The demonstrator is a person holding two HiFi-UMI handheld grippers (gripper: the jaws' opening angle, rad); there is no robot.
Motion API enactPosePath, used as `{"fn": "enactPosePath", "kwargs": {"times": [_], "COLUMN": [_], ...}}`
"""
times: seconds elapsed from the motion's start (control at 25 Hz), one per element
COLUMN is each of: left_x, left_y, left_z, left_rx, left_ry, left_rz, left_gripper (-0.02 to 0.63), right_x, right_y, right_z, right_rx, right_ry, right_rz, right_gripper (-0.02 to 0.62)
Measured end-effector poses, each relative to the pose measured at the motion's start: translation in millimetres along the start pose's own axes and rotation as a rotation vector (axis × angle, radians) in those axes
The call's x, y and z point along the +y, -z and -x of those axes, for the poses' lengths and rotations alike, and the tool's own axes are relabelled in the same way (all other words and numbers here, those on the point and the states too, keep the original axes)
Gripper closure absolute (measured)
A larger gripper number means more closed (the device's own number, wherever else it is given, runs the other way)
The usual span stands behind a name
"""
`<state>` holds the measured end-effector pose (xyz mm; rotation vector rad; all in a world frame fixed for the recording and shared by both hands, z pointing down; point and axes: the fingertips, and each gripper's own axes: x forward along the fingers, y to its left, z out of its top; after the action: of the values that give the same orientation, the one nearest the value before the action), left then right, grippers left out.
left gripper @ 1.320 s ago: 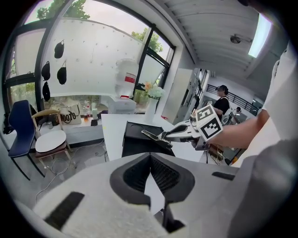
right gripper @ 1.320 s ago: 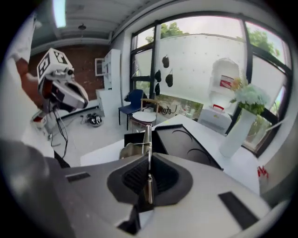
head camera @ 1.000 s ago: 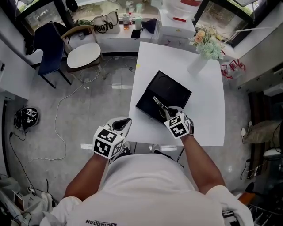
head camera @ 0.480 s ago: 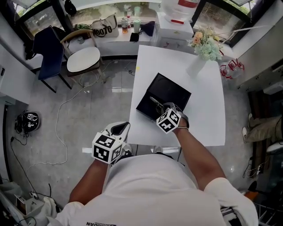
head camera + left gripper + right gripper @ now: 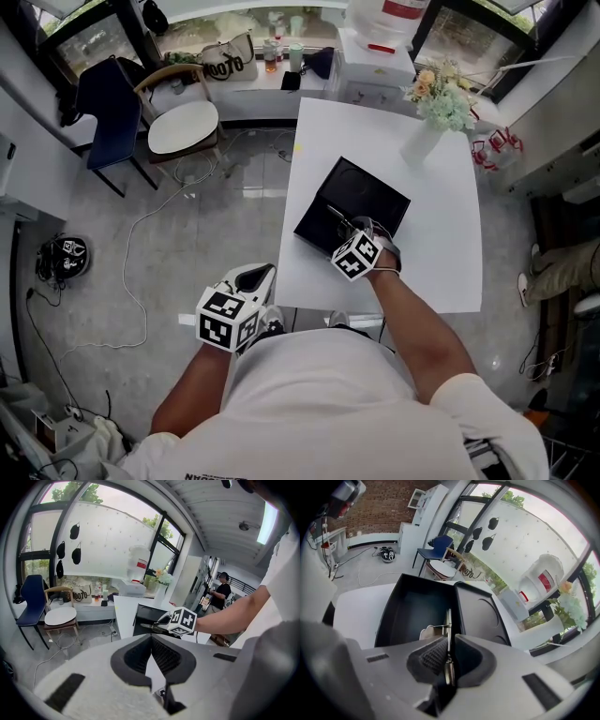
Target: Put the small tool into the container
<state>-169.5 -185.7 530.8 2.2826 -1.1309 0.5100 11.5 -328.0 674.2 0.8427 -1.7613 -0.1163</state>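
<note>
A black container (image 5: 367, 195) lies open on the white table (image 5: 441, 225), its deep tray (image 5: 410, 611) beside a flat lid part (image 5: 480, 613). My right gripper (image 5: 350, 231) holds a small metal tool (image 5: 448, 620) just over the tray's near edge. The tool (image 5: 336, 217) sticks straight out along the jaws, which are opening, and it still sits between the pads. My left gripper (image 5: 256, 274) hangs off the table's left near corner, over the floor, shut and empty. The left gripper (image 5: 151, 638) view also catches the tool (image 5: 151, 626) and the right marker cube.
A white vase of flowers (image 5: 436, 98) stands at the table's far right. A round white chair (image 5: 183, 127) and a blue chair (image 5: 112, 103) stand on the floor to the left, with a cable (image 5: 141, 234) trailing. A person (image 5: 220, 590) stands far off.
My right gripper has moved left and forward with the tool, from the container's near corner to over its tray. The left gripper has dropped slightly.
</note>
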Motion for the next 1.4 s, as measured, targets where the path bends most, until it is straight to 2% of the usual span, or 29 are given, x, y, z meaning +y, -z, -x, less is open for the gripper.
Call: {"fn": "enactPosePath", "kwargs": {"times": [0.44, 0.68, 1.08, 1.2, 1.4], "left_x": [-6, -13, -23, -25, -33], "left_y": [1, 2, -4, -7, -17], "left_z": [-3, -6, -13, -17, -26], "left_rx": [0.003, 0.016, 0.021, 0.021, 0.007], "left_ry": [0.009, 0.029, 0.051, 0.052, 0.066], "left_rz": [-0.006, -0.012, -0.037, -0.050, -0.079], "left_gripper": [0.597, 0.597, 0.597, 0.597, 0.597], "right_x": [19, 26, 25, 21, 8], "right_y": [2, -2, -7, -9, -13], "right_z": [-1, 10, 38, 55, 99], "right_rx": [0.019, -0.002, -0.069, -0.105, -0.212], "right_ry": [-0.065, -0.116, -0.153, -0.159, -0.189], "right_rz": [0.002, -0.024, -0.086, -0.144, -0.343], "right_gripper": [0.444, 0.411, 0.417, 0.420, 0.428]}}
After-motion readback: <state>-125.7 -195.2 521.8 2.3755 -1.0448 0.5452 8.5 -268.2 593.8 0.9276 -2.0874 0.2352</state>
